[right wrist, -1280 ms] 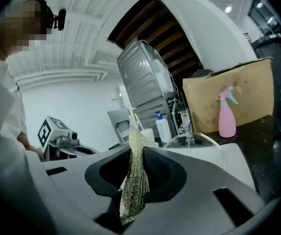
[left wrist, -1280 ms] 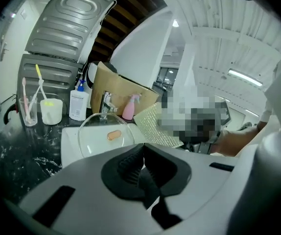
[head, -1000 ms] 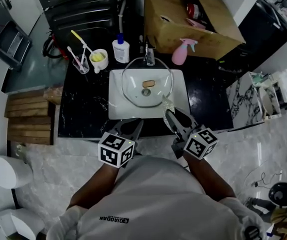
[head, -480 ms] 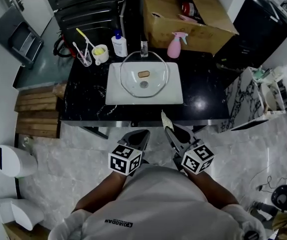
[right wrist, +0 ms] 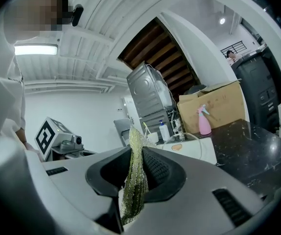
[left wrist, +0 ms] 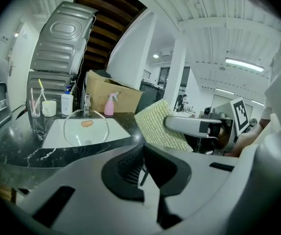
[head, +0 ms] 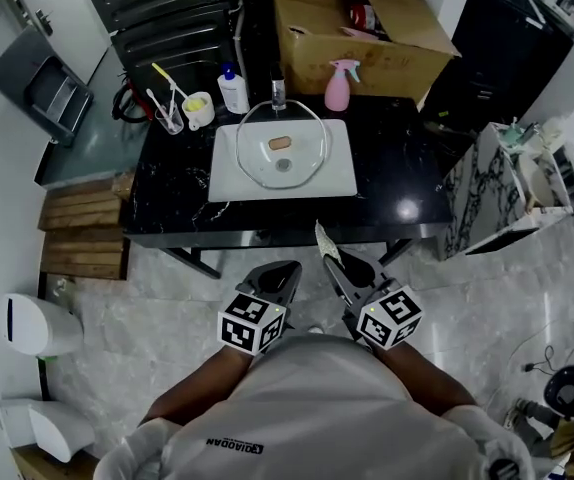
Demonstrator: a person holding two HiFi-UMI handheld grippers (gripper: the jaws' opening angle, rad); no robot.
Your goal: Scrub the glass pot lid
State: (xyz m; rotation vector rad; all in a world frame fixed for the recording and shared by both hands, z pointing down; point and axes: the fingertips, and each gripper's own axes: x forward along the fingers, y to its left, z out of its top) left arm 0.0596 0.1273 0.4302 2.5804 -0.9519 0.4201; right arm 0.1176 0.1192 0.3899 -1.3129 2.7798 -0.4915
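Glass pot lid (head: 283,155) lies flat in the white basin (head: 229,183) set on the black table (head: 397,183). Right tongs (right wrist: 133,173) are clamped on a yellow-green scrub pad (right wrist: 132,190), which stands edge-up between the jaws. Left tongs (left wrist: 142,153) are closed with nothing between them. Both tongs are held close to the person's torso, side by side and well apart from the table. Pink spray bottle (head: 338,85) stands behind the basin, in front of a cardboard box (head: 367,53).

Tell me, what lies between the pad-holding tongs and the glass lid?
Head view: only floor, black counter and white basin rim separate the right tongs from the glass lid.
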